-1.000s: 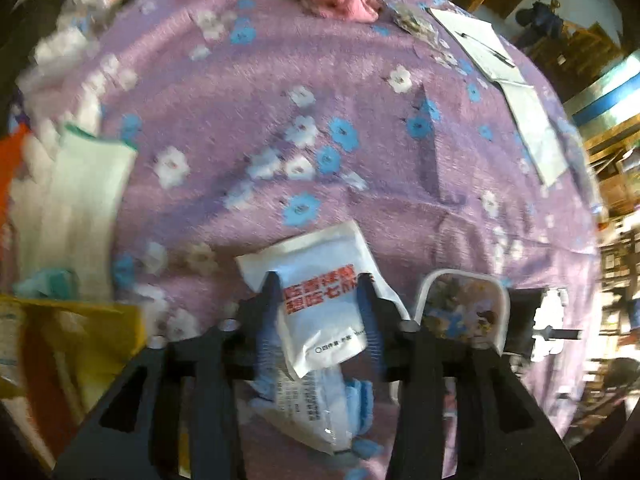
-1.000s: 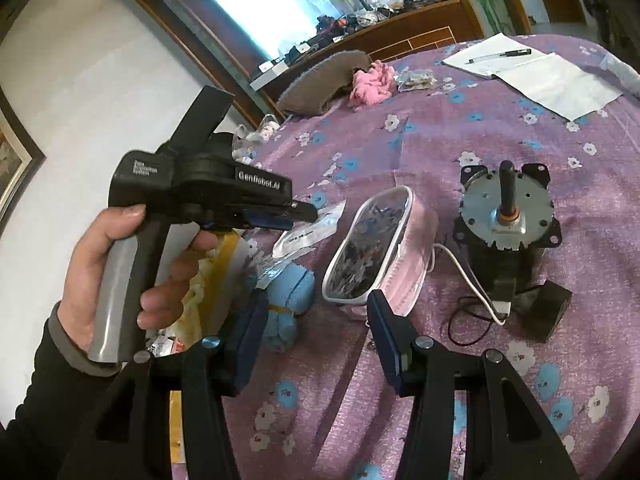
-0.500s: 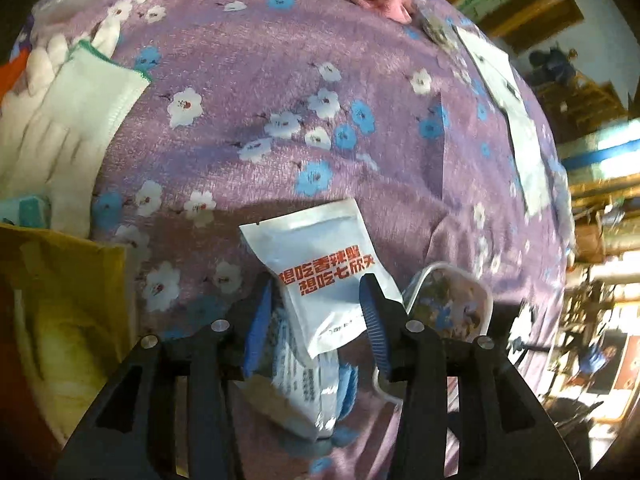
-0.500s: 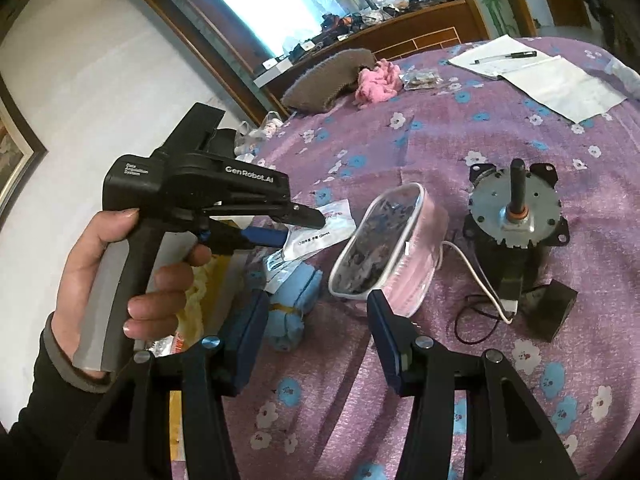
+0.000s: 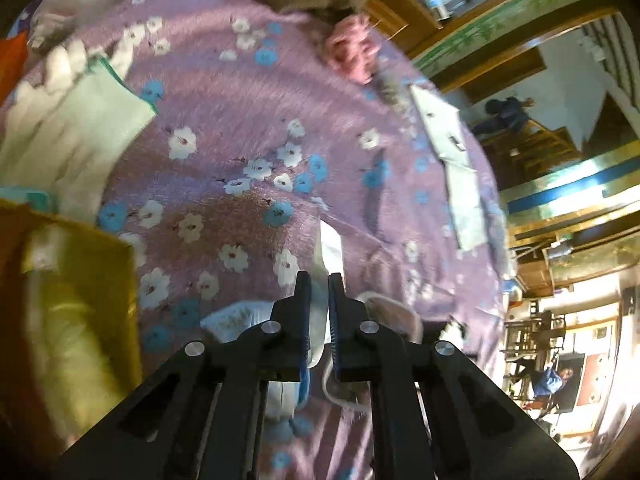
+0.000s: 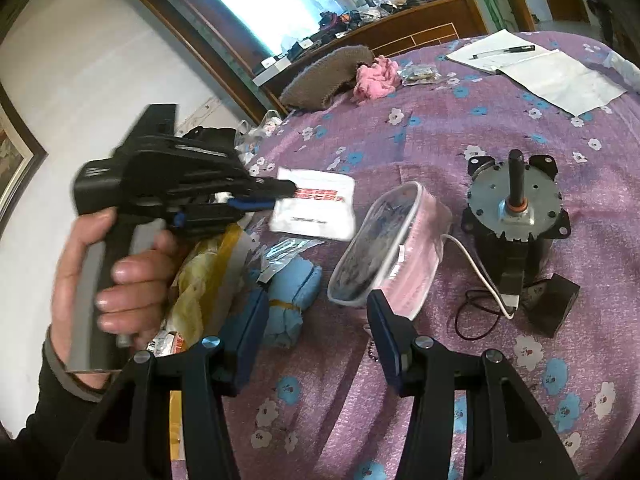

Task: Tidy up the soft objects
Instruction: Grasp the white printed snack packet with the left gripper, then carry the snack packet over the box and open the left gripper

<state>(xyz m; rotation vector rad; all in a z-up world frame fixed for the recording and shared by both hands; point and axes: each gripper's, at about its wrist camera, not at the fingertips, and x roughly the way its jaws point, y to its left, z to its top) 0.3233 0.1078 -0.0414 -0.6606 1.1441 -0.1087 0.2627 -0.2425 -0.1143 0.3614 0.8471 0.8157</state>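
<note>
My left gripper [image 5: 319, 280] is shut on a white sachet with red print [image 5: 329, 256], seen edge-on between the fingers. In the right wrist view the left gripper [image 6: 286, 196] holds the sachet [image 6: 316, 208] lifted above the purple flowered tablecloth [image 6: 440, 128]. My right gripper [image 6: 316, 316] is open and empty, low over the cloth. Just ahead of it lie a blue rolled cloth [image 6: 292, 300] and a pink pouch with a clear patterned face [image 6: 384, 248].
A grey motor [image 6: 516, 208] with wires stands right of the pouch. A yellow bag [image 6: 208, 280] and white gloves [image 5: 60, 136] lie at the left. A pink rag [image 6: 376, 76], a brown cloth [image 6: 328, 76] and papers [image 6: 536, 64] lie far back.
My left gripper has shut on the white sachet, lifted it off the cloth and rolled, so the sachet now shows edge-on. My right gripper has stayed still and open.
</note>
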